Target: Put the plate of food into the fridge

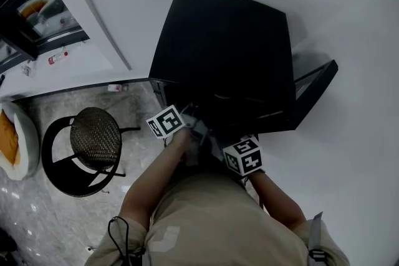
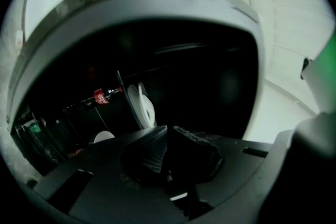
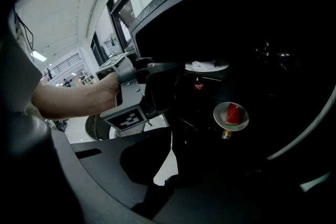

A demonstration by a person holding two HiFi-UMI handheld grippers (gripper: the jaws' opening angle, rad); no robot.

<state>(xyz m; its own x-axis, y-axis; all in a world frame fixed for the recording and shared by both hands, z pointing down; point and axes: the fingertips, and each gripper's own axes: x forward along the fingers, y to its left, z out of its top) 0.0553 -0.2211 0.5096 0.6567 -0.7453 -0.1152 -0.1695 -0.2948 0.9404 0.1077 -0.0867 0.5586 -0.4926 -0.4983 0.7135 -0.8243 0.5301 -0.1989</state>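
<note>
1. Left tongs (image 2: pixel 167 131) and right tongs (image 3: pixel 171 134) are both clenched, empty.
2. White round plate bearing a red food wedge (image 3: pixel 231 116) sits inside the black fridge (image 1: pixel 224 40).
3. Left tongs, at the opening, could knock it.

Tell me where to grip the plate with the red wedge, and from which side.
Grip the plate by its bare rim, at left in the right gripper view, clear of the red wedge. Probably come level through the open front of the fridge, one tong above the rim, one below: the plate lies flat.
</note>
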